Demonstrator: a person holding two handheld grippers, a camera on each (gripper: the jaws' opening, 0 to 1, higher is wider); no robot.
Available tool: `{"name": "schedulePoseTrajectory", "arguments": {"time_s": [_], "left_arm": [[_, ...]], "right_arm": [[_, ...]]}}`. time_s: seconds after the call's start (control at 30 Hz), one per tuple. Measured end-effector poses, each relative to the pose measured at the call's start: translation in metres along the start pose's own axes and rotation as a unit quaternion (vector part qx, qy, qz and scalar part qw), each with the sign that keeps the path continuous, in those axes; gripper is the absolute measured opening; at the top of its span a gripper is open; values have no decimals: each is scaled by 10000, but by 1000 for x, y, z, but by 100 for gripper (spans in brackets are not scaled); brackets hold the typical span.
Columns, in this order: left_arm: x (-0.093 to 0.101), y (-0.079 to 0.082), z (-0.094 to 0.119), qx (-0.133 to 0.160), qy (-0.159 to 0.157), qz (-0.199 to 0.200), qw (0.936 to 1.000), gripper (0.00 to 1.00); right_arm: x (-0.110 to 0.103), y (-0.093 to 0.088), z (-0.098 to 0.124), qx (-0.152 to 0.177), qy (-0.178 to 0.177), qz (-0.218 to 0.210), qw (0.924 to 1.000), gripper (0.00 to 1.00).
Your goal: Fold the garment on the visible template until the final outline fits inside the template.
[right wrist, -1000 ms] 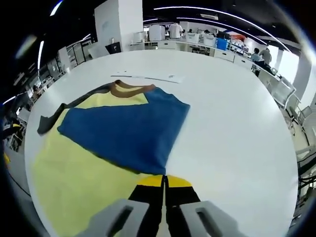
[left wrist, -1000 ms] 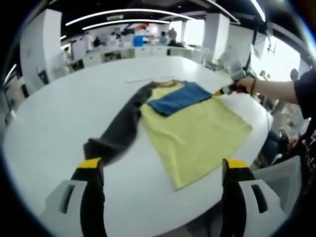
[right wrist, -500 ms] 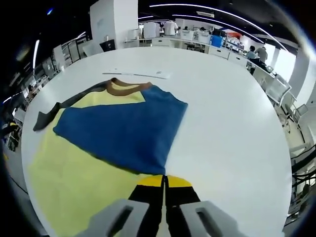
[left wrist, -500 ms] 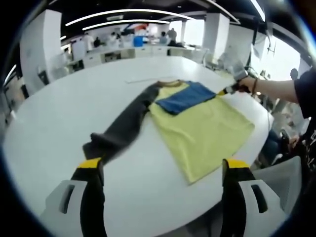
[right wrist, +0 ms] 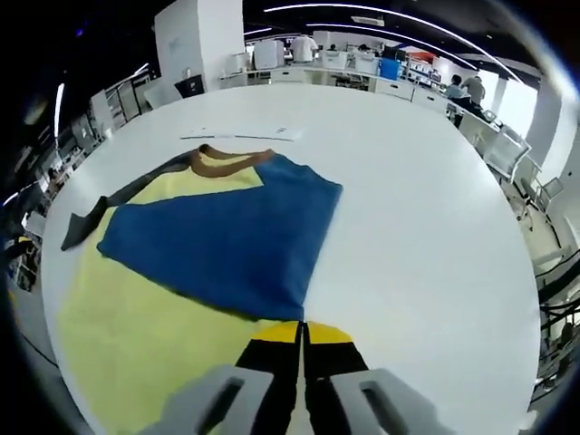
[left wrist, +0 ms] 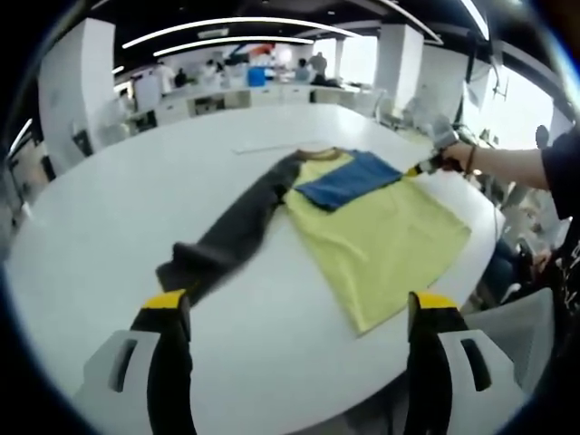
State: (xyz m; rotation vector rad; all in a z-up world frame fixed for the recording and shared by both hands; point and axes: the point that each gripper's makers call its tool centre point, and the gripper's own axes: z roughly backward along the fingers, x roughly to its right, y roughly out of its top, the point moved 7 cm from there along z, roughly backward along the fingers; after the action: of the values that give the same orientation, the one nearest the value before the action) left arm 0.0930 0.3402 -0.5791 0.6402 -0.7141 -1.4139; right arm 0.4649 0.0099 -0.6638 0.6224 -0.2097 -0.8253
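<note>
A garment lies flat on the white round table (left wrist: 82, 227). It has a yellow body (left wrist: 385, 236), a brown collar (right wrist: 227, 161) and a dark grey sleeve (left wrist: 227, 240) stretched out to the left. Its blue sleeve (right wrist: 217, 240) is folded across the chest. My right gripper (right wrist: 302, 328) is shut on that sleeve's end at the garment's near edge. It also shows in the left gripper view as the right gripper (left wrist: 421, 166), held by a hand. My left gripper (left wrist: 299, 304) hovers open over the table's near side, short of the grey sleeve's cuff.
A thin pale strip (right wrist: 240, 136) lies on the table beyond the collar. The person's forearm (left wrist: 507, 163) reaches in from the right. Chairs (right wrist: 512, 149) stand past the table's rim, with desks and people far behind.
The yellow body has slid a little to the right across the table, the blue sleeve going with it. My left gripper stays open and still; the right stays shut.
</note>
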Motion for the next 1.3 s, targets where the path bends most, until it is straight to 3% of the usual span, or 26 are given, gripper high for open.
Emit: {"name": "schedulePoseTrajectory", "arguments": {"time_s": [0.13, 0.3, 0.57, 1.03, 1.3], "left_arm": [[-1, 1, 0, 11, 4, -21, 10000, 96], [-1, 3, -2, 24, 6, -7, 10000, 96], [-6, 6, -1, 57, 61, -36, 10000, 96], [-16, 12, 0, 122, 154, -27, 9998, 96], [-32, 14, 0, 161, 343, 66, 9993, 95]], "right_arm": [[3, 2, 5, 164, 10, -284, 9995, 2], [3, 7, 10, 441, 154, -862, 9952, 19], [-8, 26, 28, 995, 580, -1058, 9877, 52], [-37, 25, 56, 1042, 1113, -433, 9874, 78], [-55, 18, 79, 1016, 1423, 86, 9846, 89]]}}
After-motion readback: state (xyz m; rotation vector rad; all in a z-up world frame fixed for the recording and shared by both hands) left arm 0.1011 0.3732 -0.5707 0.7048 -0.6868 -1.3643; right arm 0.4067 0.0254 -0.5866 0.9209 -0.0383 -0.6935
